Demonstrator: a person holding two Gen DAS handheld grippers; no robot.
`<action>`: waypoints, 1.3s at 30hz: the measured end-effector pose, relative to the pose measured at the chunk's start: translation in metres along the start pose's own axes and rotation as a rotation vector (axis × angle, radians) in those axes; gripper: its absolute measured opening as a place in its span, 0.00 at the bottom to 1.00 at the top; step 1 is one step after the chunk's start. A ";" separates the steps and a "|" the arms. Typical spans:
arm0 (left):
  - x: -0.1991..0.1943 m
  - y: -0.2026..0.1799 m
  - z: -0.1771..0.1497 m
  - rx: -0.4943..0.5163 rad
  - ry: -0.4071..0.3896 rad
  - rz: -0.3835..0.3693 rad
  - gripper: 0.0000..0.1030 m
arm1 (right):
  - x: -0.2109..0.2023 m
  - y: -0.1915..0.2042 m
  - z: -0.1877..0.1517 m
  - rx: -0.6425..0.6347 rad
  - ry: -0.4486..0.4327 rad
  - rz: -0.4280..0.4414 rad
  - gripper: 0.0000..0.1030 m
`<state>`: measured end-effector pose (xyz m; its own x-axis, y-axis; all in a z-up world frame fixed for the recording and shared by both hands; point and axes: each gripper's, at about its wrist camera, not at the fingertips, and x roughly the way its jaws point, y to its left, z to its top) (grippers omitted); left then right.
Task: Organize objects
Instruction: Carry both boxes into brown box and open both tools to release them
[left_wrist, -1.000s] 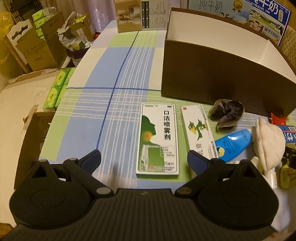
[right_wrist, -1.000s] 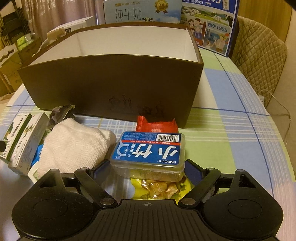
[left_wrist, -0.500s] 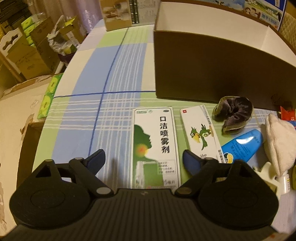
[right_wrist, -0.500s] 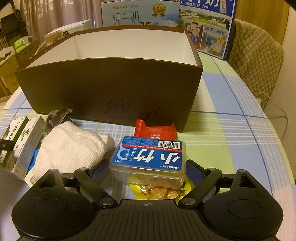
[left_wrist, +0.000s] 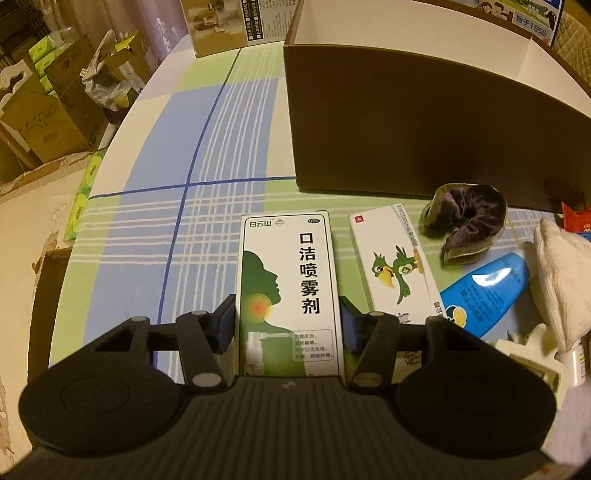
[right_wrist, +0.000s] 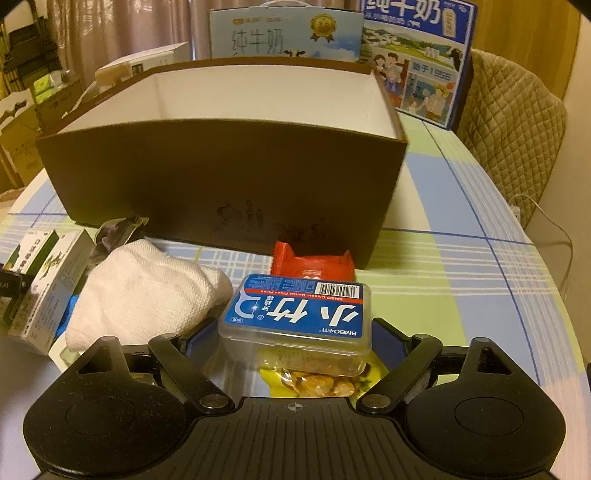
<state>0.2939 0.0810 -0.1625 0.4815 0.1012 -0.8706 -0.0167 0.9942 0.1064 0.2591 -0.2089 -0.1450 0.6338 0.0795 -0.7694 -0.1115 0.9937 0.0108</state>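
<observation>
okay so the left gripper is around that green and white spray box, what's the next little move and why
Probably lift the spray box straight up, then carry it toward the brown box. The left gripper's pads look pressed against both long sides of it, and it lies flat on the tablecloth. The brown box stands open just behind. Lifting first should clear the parrot box beside it.

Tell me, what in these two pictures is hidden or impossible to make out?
- Floor of the brown box: both views, hidden by its front wall.
- Lower end of the green spray box: left view, covered by the left gripper.
- Yellow snack packet: right view, mostly under the floss case.
- Red packet: left view, cut off by the edge.
- Whether the right gripper touches the case: unclear.
</observation>
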 end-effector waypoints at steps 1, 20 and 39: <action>-0.001 0.001 0.000 -0.001 -0.001 0.002 0.50 | -0.004 -0.003 0.001 0.015 -0.005 0.002 0.81; -0.103 -0.011 0.069 -0.035 -0.242 -0.147 0.50 | -0.072 0.000 0.093 0.046 -0.236 0.190 0.81; 0.000 -0.069 0.176 -0.010 -0.084 -0.260 0.50 | 0.050 -0.011 0.164 0.071 -0.053 0.193 0.81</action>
<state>0.4490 0.0063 -0.0856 0.5421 -0.1604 -0.8249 0.1083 0.9868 -0.1207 0.4176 -0.2034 -0.0791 0.6452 0.2708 -0.7144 -0.1814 0.9626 0.2011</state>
